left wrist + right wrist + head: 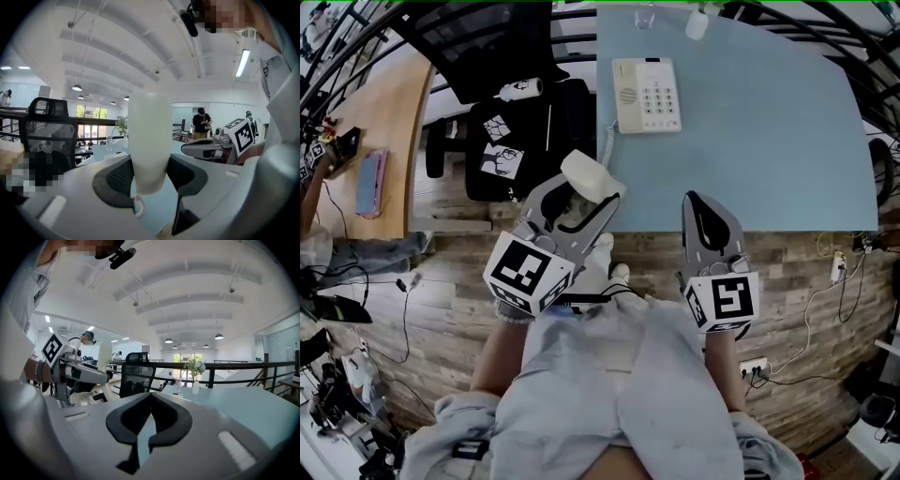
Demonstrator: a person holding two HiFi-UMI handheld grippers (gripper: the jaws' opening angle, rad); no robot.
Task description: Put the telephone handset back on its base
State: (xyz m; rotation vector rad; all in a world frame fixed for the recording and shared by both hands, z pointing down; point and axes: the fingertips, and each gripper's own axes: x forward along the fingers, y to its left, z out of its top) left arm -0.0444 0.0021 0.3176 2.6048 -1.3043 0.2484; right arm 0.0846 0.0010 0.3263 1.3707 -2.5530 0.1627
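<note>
A pale blue table (769, 141) stood on a floor of wood planks (441, 309). A black office chair (572, 112) sat at its left end, and a light wooden desk (394, 122) stood further left. Cables (811, 309) and a white socket box (754, 367) lay on the planks. Overhead, a white ceiling (187, 287) was crossed by curved beams and hung with round pendant lamps (218, 336). A strip light (243, 63) glowed. A black railing (243, 365) ran behind the table, and bright windows (185, 357) showed in the far wall.
</note>
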